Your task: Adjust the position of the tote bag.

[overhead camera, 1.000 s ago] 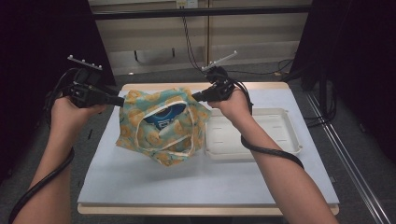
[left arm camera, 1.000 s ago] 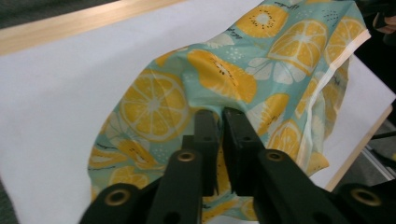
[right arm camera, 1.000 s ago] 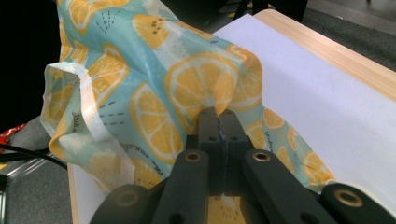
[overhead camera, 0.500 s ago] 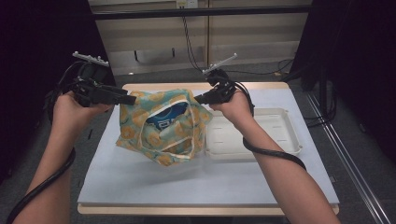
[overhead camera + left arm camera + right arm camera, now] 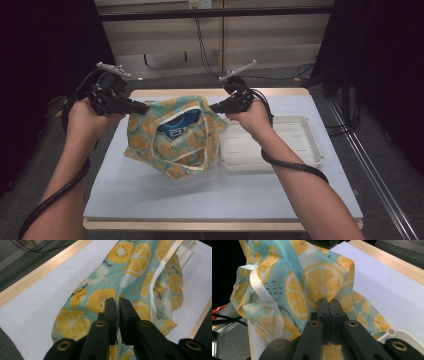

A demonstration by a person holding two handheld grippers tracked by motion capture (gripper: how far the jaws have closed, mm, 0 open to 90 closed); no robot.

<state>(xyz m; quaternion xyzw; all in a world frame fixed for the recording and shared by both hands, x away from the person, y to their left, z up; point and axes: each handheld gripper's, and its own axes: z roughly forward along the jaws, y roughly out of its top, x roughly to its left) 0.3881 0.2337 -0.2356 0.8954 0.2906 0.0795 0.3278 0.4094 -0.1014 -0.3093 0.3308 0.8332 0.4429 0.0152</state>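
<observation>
We note the left gripper (image 5: pixel 142 106) and right gripper (image 5: pixel 214 107) each clamped on opposite rims of the bag (image 5: pixel 172 137), holding it open above the table (image 5: pixel 150 200) beside the tray (image 5: pixel 300 150).

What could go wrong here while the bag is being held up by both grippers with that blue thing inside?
1. The left gripper and right gripper each pinch only a thin fold of the lemon-print bag; the fabric could slip out and the bag drop.
2. The bag's mouth gapes toward the camera with the blue item showing; tilting further might spill it.
3. The bag's lower edge hangs beside the white tray and could snag its rim.
</observation>
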